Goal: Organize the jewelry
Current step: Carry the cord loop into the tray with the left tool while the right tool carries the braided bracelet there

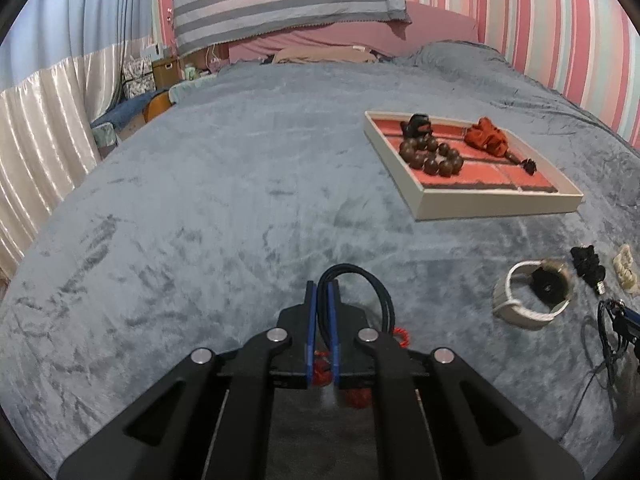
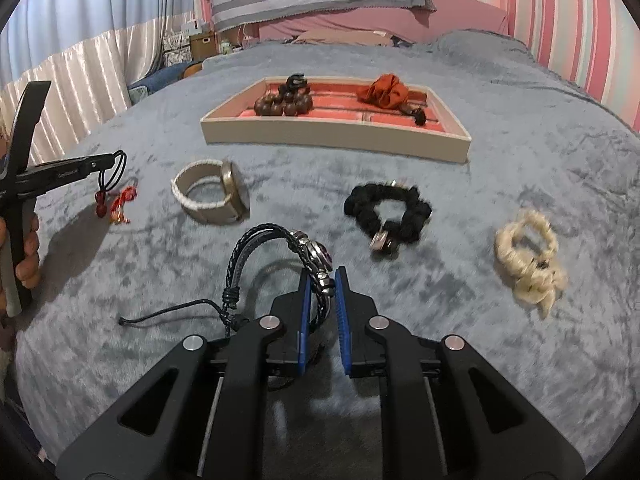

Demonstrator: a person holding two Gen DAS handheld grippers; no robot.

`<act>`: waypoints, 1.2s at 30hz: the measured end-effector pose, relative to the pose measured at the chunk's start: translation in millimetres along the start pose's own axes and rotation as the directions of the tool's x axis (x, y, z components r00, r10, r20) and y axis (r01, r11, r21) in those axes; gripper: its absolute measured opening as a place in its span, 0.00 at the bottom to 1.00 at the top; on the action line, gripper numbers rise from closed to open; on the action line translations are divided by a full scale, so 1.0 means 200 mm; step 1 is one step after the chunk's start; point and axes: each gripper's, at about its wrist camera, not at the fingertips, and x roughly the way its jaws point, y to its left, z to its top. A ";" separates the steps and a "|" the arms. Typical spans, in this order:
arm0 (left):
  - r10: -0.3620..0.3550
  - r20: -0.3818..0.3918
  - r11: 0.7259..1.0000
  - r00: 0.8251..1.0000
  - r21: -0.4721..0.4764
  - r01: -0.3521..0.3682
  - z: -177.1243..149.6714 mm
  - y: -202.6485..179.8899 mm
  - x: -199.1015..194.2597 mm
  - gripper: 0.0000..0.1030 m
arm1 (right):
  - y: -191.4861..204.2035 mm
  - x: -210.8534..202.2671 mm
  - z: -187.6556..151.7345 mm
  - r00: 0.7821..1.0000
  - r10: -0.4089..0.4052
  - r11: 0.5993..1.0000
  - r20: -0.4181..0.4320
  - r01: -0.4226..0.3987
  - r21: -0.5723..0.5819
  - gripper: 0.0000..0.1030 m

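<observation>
My left gripper [image 1: 322,286] is shut on a black cord bracelet [image 1: 372,286] with red beads and a red tassel, held above the grey blanket; it also shows in the right wrist view [image 2: 108,168]. My right gripper [image 2: 322,276] is shut on a braided black leather bracelet [image 2: 272,248] with metal charms, its cord tail trailing on the blanket. A cream jewelry tray [image 2: 332,136] with a red lining holds a brown bead bracelet [image 2: 284,105], a black clip [image 2: 295,80] and an orange scrunchie [image 2: 384,90]. The tray also shows in the left wrist view [image 1: 496,202].
On the blanket lie a white-strapped watch [image 2: 210,196], a black scrunchie [image 2: 386,210] and a cream hair claw [image 2: 528,256]. The watch [image 1: 532,294] also shows in the left wrist view. Pillows and a striped quilt lie at the far end, curtains at left.
</observation>
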 end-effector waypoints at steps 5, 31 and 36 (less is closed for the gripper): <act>-0.010 0.044 1.000 0.999 0.002 0.010 0.10 -0.06 -0.07 0.03 | -0.05 -0.04 0.09 0.999 -0.018 1.000 0.041 0.017 0.004 0.12; -0.095 0.057 0.995 0.994 0.023 0.094 0.80 -0.60 0.38 0.03 | -0.48 0.36 0.98 0.982 -0.103 0.994 0.160 0.096 0.051 0.12; -0.099 -0.027 0.995 0.995 -0.007 0.099 0.85 -0.62 0.65 0.03 | -0.54 0.59 1.05 0.987 -0.114 0.992 0.116 0.107 0.067 0.12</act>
